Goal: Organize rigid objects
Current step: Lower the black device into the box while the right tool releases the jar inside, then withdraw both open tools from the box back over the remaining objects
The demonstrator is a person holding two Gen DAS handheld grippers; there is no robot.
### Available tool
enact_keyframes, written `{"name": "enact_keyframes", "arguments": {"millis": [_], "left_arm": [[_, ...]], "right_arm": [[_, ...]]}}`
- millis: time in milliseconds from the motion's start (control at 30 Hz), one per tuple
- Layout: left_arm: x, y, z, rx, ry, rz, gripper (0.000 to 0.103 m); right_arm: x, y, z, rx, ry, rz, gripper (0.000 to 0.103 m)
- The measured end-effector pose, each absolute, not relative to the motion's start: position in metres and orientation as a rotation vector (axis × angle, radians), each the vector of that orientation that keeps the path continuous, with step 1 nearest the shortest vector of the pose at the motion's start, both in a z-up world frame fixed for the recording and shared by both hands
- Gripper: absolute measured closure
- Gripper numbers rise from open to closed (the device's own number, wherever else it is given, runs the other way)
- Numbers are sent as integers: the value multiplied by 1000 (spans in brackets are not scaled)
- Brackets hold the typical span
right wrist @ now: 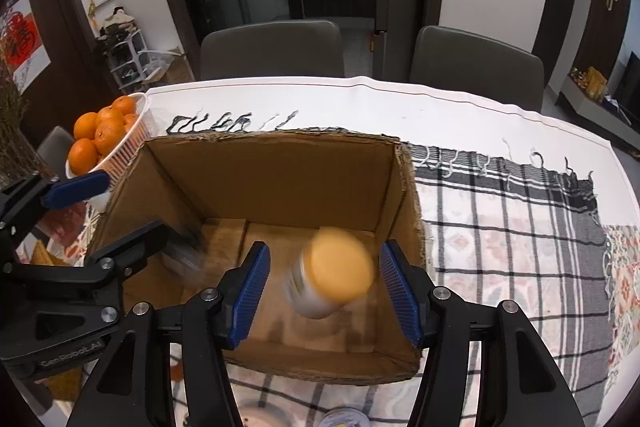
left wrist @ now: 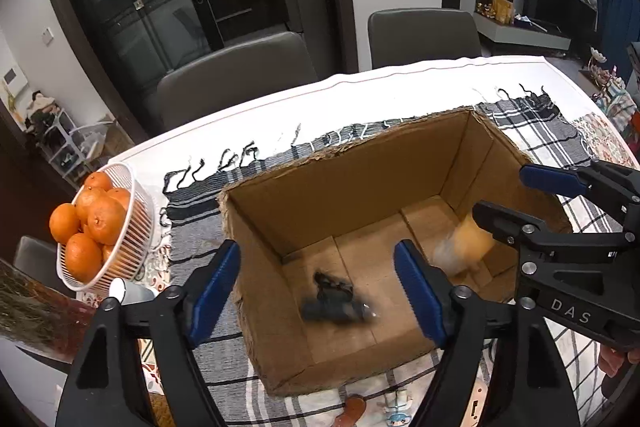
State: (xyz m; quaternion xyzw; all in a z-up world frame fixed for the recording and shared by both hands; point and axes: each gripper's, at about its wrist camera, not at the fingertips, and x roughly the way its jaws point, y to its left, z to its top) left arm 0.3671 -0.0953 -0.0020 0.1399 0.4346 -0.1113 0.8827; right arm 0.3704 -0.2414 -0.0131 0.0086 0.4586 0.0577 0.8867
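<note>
An open cardboard box stands on the checked cloth. Inside it a dark blurred object lies on the floor, seen between my left fingers; in the right wrist view it is a grey blur partly hidden by the left gripper. A jar with an orange lid is blurred inside the box, between my right fingers and touching neither. My left gripper is open and empty above the box. My right gripper is open and empty above the box.
A white basket of oranges stands left of the box. A small white cup lies near it. Two grey chairs stand behind the table. A round tin sits at the near edge.
</note>
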Motion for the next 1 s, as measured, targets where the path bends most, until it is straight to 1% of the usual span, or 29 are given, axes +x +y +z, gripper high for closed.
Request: {"name": "enact_keyframes", "arguments": {"millis": [400,500,667,900,1000], "left_arm": [[335,-80,21,238,824,-161,23],[323,-76,30,227,805,-149,22],[302,-66,39,227,792,-91,20],[272,-48,45,201,788,-70,19],[261,-41,43,194,801,-57,18]], "right_arm": [[346,-243,7,26,906,74,44],[334,-240,17,26,880,68,43],[316,-235,29,19,849,68,35],[294,-223,37,16,851,80,33],[285,-217,38,11,852,87,29]]}}
